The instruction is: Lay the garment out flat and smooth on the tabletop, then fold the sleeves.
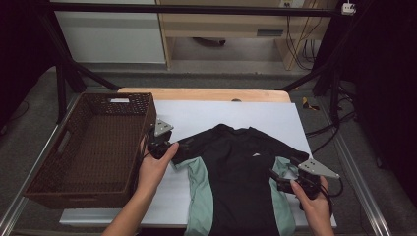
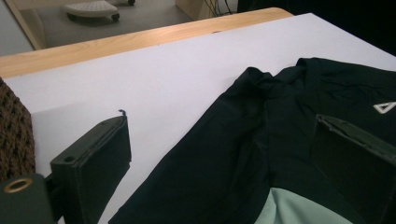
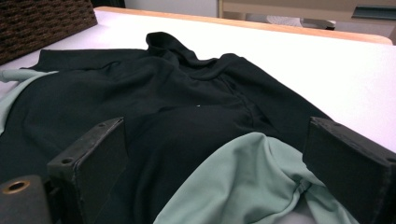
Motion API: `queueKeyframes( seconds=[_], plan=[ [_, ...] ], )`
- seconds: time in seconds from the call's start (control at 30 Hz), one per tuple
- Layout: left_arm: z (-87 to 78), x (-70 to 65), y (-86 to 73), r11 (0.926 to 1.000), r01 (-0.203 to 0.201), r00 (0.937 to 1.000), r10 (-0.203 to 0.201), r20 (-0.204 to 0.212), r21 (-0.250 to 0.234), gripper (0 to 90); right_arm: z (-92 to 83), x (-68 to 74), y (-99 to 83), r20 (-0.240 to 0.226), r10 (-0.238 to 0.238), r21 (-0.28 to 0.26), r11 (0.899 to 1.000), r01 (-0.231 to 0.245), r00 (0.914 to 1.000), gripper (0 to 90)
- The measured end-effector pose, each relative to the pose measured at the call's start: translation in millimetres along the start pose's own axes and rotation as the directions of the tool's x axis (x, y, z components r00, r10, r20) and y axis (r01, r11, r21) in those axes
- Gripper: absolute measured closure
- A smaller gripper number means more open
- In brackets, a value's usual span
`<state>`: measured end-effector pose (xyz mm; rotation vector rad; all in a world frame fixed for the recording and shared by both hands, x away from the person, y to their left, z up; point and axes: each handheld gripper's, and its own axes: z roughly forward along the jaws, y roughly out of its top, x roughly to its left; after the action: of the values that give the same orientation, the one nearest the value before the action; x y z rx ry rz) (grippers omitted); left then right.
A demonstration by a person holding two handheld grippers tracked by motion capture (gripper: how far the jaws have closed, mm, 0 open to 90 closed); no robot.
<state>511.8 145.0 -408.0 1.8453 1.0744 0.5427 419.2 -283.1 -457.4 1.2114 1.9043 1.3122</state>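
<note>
The black shirt (image 1: 241, 172) lies flat in the centre; left gripper (image 1: 173, 147) and right gripper (image 1: 279, 176) at its sleeves, both jaws apart, holding nothing.

Both forearms reach in from below, each hand gripping a black two-jaw left gripper (image 1: 173, 146) and right gripper (image 1: 276, 178), jaws spread apart.

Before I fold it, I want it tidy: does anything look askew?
Mostly tidy. The black shirt with mint-green side panels lies flat on the white sheet, but its hem hangs over the table's near edge and the mint fabric is bunched at the right sleeve.
</note>
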Motion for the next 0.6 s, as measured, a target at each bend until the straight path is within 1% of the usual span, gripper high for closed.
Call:
queueKeyframes(
  seconds=[0.2, 0.4, 0.5, 0.53, 0.6],
  plan=[
    [9.0, 4.2, -5.3, 0.9997, 0.013, 0.9998, -0.013, -0.016, 0.022, 5.9, 1.6, 0.6, -1.5, -0.006, -0.003, 0.008, 1.000, 0.003, 1.0000, 7.6],
    [12.8, 7.0, -10.6, 0.9991, 0.024, 0.9992, -0.023, -0.032, 0.035, 6.7, 1.8, 2.2, -2.0, -0.014, -0.004, 0.014, 1.000, 0.005, 0.9999, 7.7],
    [13.9, 6.9, -12.0, 0.9991, 0.019, 0.9991, -0.018, -0.039, 0.039, 7.7, 2.8, 3.3, -2.4, -0.018, -0.012, 0.021, 1.000, 0.012, 0.9998, 7.7],
    [14.3, 7.2, -12.1, 0.9992, 0.012, 0.9989, -0.010, -0.046, 0.038, 8.0, 3.2, 3.9, -2.5, -0.021, -0.012, 0.025, 1.000, 0.012, 0.9997, 7.7],
    [14.9, 7.1, -12.8, 0.9989, 0.012, 0.9982, -0.010, -0.059, 0.045, 9.0, 3.6, 4.5, -2.6, -0.024, -0.013, 0.029, 0.999, 0.014, 0.9996, 7.7]
  ],
)
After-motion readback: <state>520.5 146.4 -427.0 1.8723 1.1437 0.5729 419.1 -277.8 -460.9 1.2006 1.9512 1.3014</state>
